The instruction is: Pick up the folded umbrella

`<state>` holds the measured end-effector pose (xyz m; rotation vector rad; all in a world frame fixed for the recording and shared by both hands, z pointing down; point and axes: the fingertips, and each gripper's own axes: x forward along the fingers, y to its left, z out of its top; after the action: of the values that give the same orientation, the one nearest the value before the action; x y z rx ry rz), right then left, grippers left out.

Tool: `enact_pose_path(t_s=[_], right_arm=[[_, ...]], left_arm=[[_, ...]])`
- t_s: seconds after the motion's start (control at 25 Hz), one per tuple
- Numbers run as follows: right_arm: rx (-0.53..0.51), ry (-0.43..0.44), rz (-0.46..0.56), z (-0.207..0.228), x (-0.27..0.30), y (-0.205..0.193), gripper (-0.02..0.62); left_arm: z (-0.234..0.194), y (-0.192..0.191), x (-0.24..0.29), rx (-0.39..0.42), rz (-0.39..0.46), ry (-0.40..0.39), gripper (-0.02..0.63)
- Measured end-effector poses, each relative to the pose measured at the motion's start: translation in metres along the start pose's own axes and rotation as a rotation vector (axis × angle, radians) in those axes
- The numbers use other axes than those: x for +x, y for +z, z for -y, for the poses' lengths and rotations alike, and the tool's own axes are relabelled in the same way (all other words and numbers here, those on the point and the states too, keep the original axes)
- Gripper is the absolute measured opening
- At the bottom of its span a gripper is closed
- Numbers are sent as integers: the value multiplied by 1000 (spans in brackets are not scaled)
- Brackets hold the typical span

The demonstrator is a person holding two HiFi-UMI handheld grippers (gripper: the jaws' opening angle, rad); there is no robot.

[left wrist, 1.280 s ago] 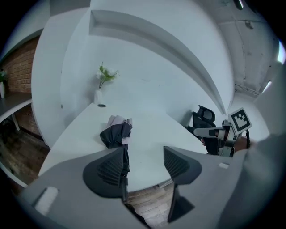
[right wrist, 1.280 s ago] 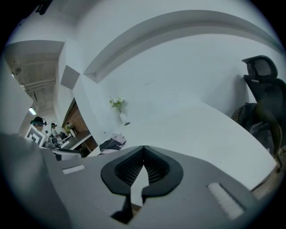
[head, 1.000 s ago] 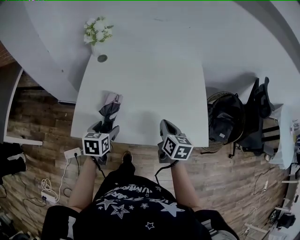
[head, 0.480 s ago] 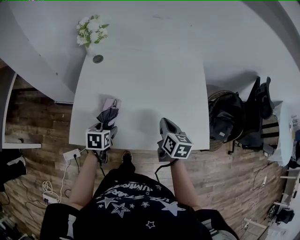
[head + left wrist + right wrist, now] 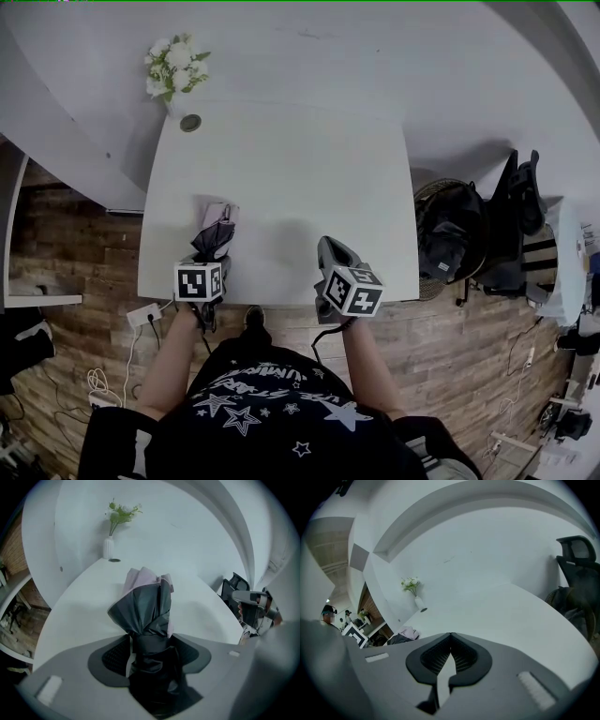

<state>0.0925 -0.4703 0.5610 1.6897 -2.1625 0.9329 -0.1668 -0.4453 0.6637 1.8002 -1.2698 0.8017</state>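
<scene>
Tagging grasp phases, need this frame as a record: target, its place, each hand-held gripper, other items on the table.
target: folded umbrella, dark grey with pink
place: lying on the white table, near its front left edge
left hand-held gripper: jaws closing, umbrella between them, a sliver of gap at one pad
right hand-held gripper: jaws together, nothing between them, over the table's front edge, apart from the umbrella
other: vase of flowers at the far left corner
stage: grasp not yet closed

Glossy crinkled cloth umbrella (image 5: pixel 145 606) on smooth matt table (image 5: pixel 300 187)
</scene>
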Motion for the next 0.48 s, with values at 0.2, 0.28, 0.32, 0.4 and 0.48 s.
enact_pose_path(t_s=[0.2,0.28,0.32,0.4,0.48], right_arm=[[3,8,8,-5,0,0,17],[4,10,12,-6,-3,0,17],[3,9,13,-6,-5,0,17],[-1,9,17,-6,-9,-1,17],[-5,8,23,-5,-15,0,17]], left_arm=[[1,-3,2,-2,-17,-19,237],[2,-3,2,-8,-14,-27,230],[3,-3,1,-16,-11,-36,226],[6,-3,-1,-41,-6,-70,221],[12,-4,-4,-57,2,-104,219]])
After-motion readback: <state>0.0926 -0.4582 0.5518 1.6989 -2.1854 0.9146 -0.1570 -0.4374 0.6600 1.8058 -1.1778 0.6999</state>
